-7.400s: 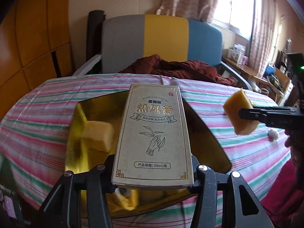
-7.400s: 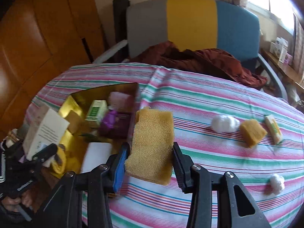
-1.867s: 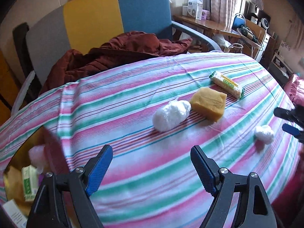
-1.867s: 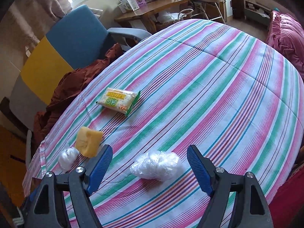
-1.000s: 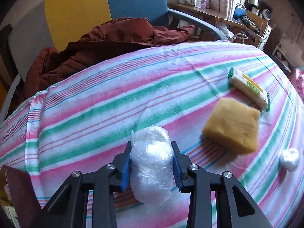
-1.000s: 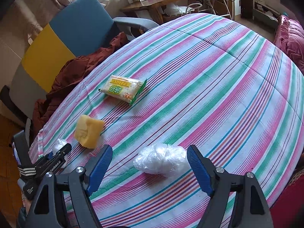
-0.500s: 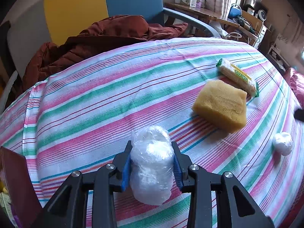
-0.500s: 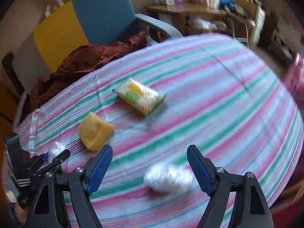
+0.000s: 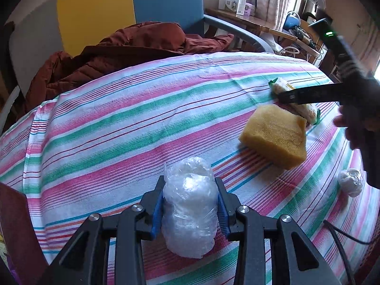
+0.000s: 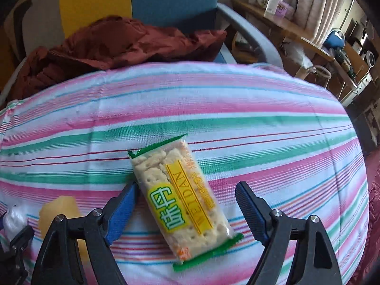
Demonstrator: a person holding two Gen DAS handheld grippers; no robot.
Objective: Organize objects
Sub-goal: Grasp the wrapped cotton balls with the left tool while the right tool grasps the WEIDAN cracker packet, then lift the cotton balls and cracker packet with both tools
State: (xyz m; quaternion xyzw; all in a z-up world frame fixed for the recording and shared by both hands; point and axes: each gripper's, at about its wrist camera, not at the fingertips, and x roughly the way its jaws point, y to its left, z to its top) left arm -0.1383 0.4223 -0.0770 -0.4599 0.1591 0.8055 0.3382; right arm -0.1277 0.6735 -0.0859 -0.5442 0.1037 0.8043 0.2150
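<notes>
striped table — sponge, cracker pack

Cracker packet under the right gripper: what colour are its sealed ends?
Green ends on the cracker packet, clearest in the right wrist view.

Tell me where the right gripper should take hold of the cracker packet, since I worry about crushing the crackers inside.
Grip the cracker packet across its narrow width at mid-length, coming down from above. It lies flat on the striped cloth, long axis slightly slanted between the fingers of the open right gripper. The long sides are straight and stiff; the crimped green ends would probably slip. Close gently.
</notes>
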